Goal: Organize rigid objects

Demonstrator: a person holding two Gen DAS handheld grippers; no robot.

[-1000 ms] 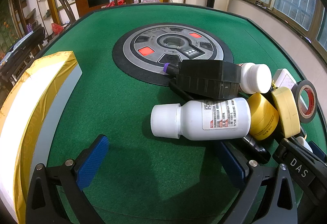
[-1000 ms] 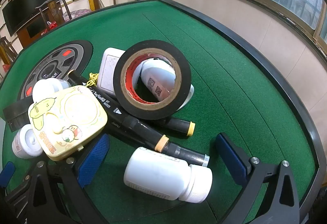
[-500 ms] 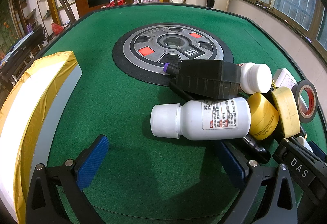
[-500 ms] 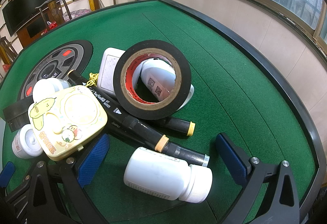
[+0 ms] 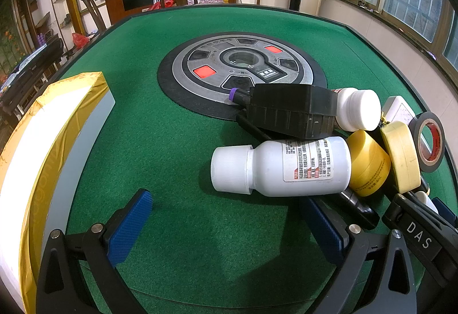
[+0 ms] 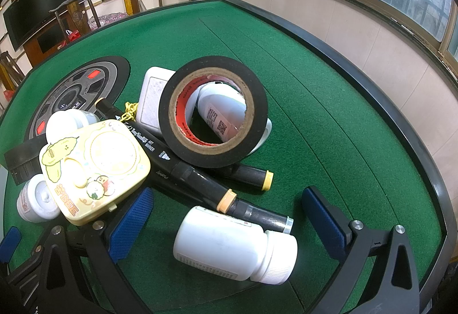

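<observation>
We had both grippers, left (image 5: 226, 216) and right (image 6: 227, 213), spread wide, gripping nothing. A white bottle (image 6: 234, 249) lay between the right's fingers; past it, markers (image 6: 200, 182), then black tape (image 6: 213, 110) atop the pile.

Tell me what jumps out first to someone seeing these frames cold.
Probably the black tape roll, propped on edge atop the pile of markers and bottles, with a white bottle showing through its hole. Next, the cartoon-printed yellow case left of it, and the big labelled white bottle lying on its side on the green felt table ahead of the open left gripper.
</observation>
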